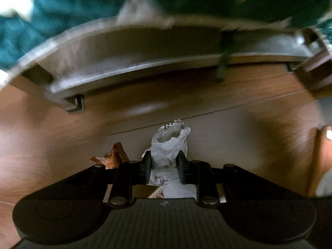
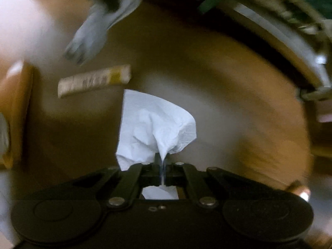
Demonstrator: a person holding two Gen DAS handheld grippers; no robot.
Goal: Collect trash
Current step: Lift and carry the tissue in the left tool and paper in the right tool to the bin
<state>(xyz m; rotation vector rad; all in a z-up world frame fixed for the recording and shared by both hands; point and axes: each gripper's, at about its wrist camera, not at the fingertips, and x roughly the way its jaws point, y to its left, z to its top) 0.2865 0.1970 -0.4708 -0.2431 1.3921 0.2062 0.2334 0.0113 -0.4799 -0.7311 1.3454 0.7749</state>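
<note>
Both views are dimly and warmly lit, and heavy motion blur is seen everywhere beyond the tissue [image 2: 153,124], which stays sharp. Straight edges are bowed by fisheye distortion, and a pale glare is smeared left of the tissue.

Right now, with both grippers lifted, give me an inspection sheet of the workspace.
Surface: wooden floor, bare between the scattered bits.
Job's things: crumpled grey paper in the left gripper; white tissue pinched in the right gripper.
Clutter: brown wrapper on the floor beside the left gripper; a printed paper roll lying beyond the tissue.
Grippers: both shut on their loads.
Cables: nothing seen.
Surroundings: low furniture frame with teal fabric on it; blurred.
</note>
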